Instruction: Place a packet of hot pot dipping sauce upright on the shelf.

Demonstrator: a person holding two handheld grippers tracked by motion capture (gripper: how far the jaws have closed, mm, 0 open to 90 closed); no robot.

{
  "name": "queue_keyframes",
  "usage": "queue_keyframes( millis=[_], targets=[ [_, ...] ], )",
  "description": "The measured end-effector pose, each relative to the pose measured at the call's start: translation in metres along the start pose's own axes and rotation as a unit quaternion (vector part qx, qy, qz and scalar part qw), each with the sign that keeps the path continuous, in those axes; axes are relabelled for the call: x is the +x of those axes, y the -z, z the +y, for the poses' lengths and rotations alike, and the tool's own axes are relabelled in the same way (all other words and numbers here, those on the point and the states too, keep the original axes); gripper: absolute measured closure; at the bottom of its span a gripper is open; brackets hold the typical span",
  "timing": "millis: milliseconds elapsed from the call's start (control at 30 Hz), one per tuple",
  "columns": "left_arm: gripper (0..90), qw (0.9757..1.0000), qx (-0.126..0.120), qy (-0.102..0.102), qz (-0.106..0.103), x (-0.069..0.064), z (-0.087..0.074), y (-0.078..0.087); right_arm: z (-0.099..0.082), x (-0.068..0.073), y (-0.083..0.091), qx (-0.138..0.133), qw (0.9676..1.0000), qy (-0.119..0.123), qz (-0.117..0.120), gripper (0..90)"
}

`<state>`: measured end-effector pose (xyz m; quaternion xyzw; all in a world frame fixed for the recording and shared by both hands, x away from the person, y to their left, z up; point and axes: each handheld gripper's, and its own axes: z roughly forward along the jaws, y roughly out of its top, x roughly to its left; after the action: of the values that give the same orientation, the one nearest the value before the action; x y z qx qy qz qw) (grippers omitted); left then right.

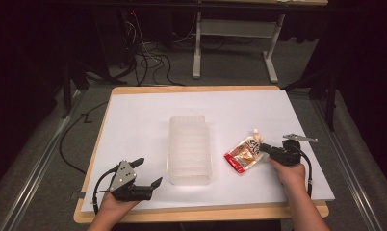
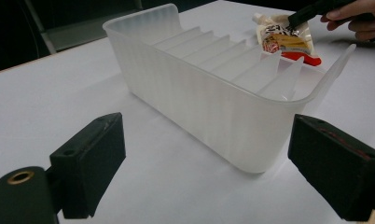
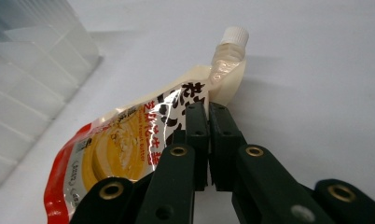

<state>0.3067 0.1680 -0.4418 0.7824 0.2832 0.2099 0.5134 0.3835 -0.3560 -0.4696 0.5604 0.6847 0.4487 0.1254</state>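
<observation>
A spouted food pouch (image 1: 243, 153), cream and yellow with a red bottom and a white cap, lies right of the bin on the white sheet. My right gripper (image 1: 263, 146) is shut on its side edge just below the spout; in the right gripper view the jaws (image 3: 207, 109) pinch the film of the pouch (image 3: 125, 149). The left gripper view shows the pouch (image 2: 283, 39) beyond the bin, with the right gripper (image 2: 311, 11) on it. My left gripper (image 1: 149, 172) rests open at the front left, nothing between its jaws (image 2: 209, 154).
A clear ribbed plastic bin (image 1: 190, 149) stands empty at the middle of the white sheet (image 1: 134, 120), close in front of the left gripper (image 2: 199, 93). The wooden table edge (image 1: 201, 213) runs along the front. Cables and a desk frame lie on the floor behind.
</observation>
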Motion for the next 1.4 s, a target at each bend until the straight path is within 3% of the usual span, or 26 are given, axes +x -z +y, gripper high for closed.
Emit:
queue_keyframes(
  millis=[400,500,700,1067,1333,1400],
  targets=[
    [11.7,1.0,-0.001,0.0,-0.001,0.0,0.001,0.001,0.001,0.028,0.022,-0.061,0.9966,0.052,0.02,89.8],
    [11.7,1.0,-0.003,-0.001,0.0,0.0,0.001,0.002,0.002,0.039,0.027,-0.079,0.994,0.071,0.024,89.8],
    [11.7,1.0,-0.003,-0.001,0.0,0.0,0.001,0.002,0.002,0.051,0.031,-0.1,0.9911,0.083,0.031,89.9],
    [11.7,1.0,-0.003,-0.001,0.001,0.0,0.001,0.002,0.004,0.08,0.043,-0.137,0.9813,0.12,0.063,90.0],
    [11.7,1.0,-0.003,-0.001,0.001,0.0,0.001,0.002,0.007,0.088,0.049,-0.15,0.9766,0.136,0.07,90.0],
    [11.7,1.0,-0.002,-0.001,0.001,0.0,0.001,0.002,0.009,0.087,0.053,-0.166,0.9751,0.132,0.065,90.0]
  ],
)
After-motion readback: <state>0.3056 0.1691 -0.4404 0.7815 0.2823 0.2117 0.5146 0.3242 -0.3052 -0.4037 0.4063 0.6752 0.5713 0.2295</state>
